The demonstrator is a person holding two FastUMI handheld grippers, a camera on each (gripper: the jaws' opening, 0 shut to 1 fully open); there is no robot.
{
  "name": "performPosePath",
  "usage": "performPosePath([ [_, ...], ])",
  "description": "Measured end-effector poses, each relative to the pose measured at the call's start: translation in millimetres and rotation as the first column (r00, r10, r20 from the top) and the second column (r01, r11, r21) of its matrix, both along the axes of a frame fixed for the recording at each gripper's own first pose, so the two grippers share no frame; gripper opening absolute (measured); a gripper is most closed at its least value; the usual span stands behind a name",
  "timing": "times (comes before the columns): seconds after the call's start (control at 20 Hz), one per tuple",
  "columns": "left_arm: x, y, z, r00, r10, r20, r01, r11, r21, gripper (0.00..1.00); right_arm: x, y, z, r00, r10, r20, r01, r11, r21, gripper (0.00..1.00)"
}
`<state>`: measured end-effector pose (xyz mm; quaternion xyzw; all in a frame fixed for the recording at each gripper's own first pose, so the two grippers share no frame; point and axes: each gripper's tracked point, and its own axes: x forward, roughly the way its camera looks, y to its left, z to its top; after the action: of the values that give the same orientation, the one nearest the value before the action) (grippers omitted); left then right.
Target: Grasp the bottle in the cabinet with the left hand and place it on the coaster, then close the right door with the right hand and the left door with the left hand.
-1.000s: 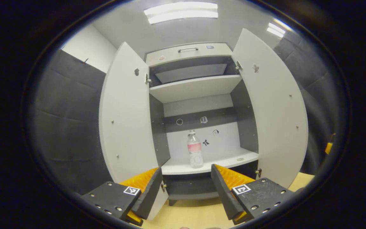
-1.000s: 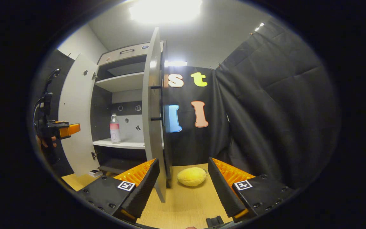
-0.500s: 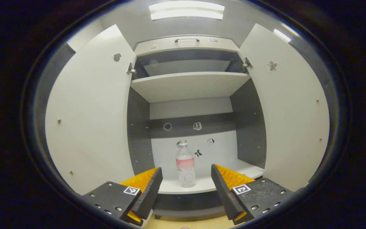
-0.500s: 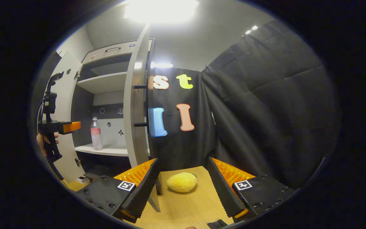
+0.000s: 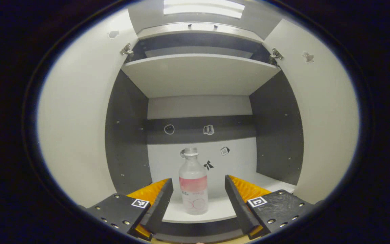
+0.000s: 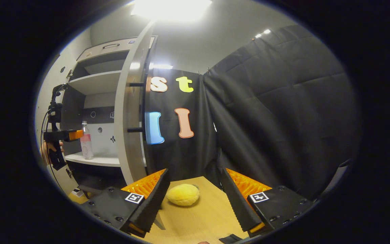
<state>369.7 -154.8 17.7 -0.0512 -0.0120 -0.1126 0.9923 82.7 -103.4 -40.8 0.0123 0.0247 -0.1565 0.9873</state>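
Cabinet (image 5: 127,142) open, both doors swung wide: left door (image 5: 80,128), right door (image 5: 323,122). Contents, taking the bottle (image 5: 193,184) as reference: it stands upright on the lower shelf (image 5: 215,211), pale cap on top, pink label band round its middle; an upper shelf (image 5: 198,73) sits well above it with nothing seen on its underside; small stickers dot the back panel behind and above the bottle. Left gripper (image 5: 198,200) spread wide, one finger to each side of the bottle, both clear of it, gripping nothing; bottle sits between the fingers and a little beyond their tips. In the right gripper view, left to right: the left gripper (image 6: 71,135) held by a hand (image 6: 47,149) just left of the bottle (image 6: 86,142), near it, contact not discernible at this size; right door (image 6: 130,112) seen edge-on to the right of the bottle, two dark handle posts on its outer face. Right gripper (image 6: 193,200) low over the table (image 6: 195,220), well to the right of the bottle, fingers wide apart and holding nothing; a yellow lump (image 6: 183,195) lies on the table between them, untouched. Cabinet base cut off in the left gripper view. Small flat item on the table below the bottle, at the left edge of the right gripper view, too small to identify.
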Motion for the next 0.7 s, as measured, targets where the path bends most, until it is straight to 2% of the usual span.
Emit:
performPosePath([
  [0.25,36.3,-6.3,-19.0,0.999,-0.010,-0.038,0.010,1.000,-0.010,0.96,-3.9,-4.9,0.3,0.999,-0.039,-0.010,0.039,0.999,0.002,0.97],
  [0.3,40.6,-6.9,-22.7,0.999,-0.010,-0.044,0.010,1.000,-0.013,0.82,-4.4,-5.0,-0.4,0.999,-0.041,-0.013,0.041,0.999,0.004,0.97],
  [0.35,45.7,-6.2,-23.9,0.999,-0.008,-0.049,0.008,1.000,-0.012,0.96,-4.2,-3.8,-0.5,0.999,-0.041,-0.017,0.041,0.999,0.006,0.97],
  [0.4,49.1,-5.5,-23.1,0.999,-0.004,-0.046,0.004,1.000,-0.012,0.96,-5.4,-4.8,-2.3,0.999,-0.039,-0.021,0.039,0.999,0.008,0.97],
  [0.45,51.6,-5.4,-20.7,0.999,-0.006,-0.040,0.006,1.000,-0.012,0.82,-5.8,-4.0,-2.0,0.999,-0.036,-0.023,0.036,0.999,0.009,0.97],
  [0.5,55.2,-4.1,-18.9,1.000,-0.012,-0.028,0.012,1.000,-0.004,0.89,-6.4,-4.6,-1.8,0.999,-0.033,-0.022,0.034,0.999,0.008,0.94],
  [0.65,54.2,0.1,-16.8,0.999,0.003,-0.036,-0.003,1.000,0.012,0.65,-7.0,-3.8,0.5,1.000,-0.020,-0.019,0.020,1.000,0.003,0.94],
  [0.7,50.4,2.8,-14.9,0.999,0.013,-0.035,-0.012,1.000,0.014,0.65,-7.3,-4.0,0.7,1.000,-0.015,-0.016,0.015,1.000,0.001,0.94],
])
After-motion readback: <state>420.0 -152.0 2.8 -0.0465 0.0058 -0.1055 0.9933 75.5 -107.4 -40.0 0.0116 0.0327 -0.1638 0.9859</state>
